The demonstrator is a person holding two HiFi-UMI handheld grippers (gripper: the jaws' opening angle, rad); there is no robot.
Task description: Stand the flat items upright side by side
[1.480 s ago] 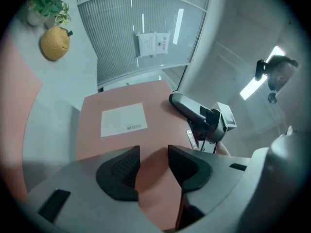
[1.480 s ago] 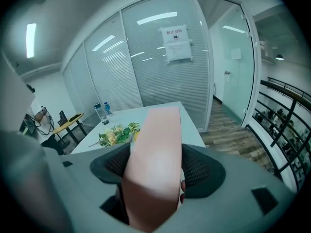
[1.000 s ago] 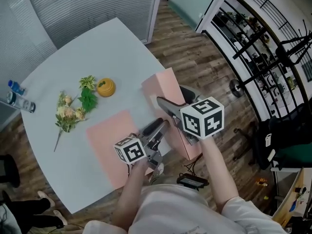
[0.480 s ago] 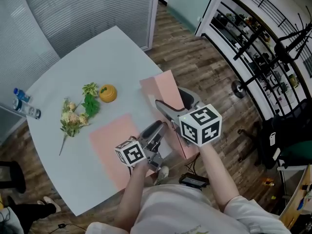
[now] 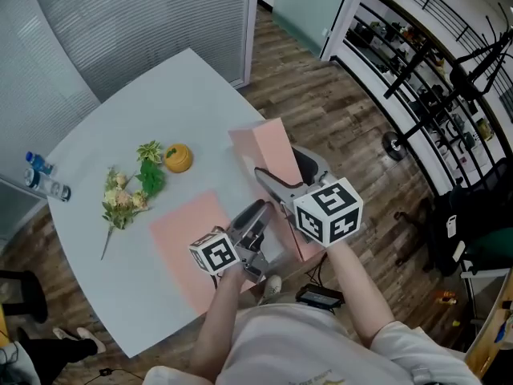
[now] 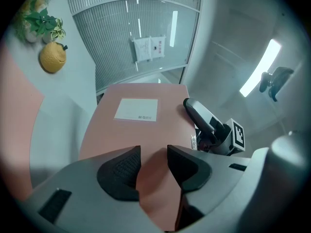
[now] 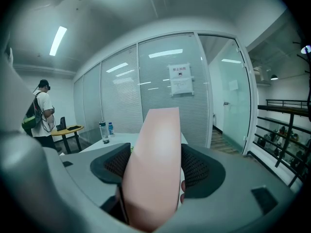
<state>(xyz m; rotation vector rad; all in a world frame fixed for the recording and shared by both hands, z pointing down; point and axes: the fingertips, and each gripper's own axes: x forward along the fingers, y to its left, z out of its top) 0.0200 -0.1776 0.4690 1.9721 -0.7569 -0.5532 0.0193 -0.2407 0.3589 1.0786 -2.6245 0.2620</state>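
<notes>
White table is bearing a flat pink book at lower left, a tilted pink book at centre. Left gripper, low in its view, is seemingly pinching the tilted book's edge. Right gripper is clamping it mid-frame.

Table carries all items; flat folder lies on its near part, just left of the raised folder, which stands on edge at the table's right corner. Flowers lie beyond the flat folder, towards the left; round fruit just right of them; bottles at the far left edge, well apart. Left gripper sits at the raised folder's near end, right gripper on its right side; the folder lies between both pairs of jaws.
</notes>
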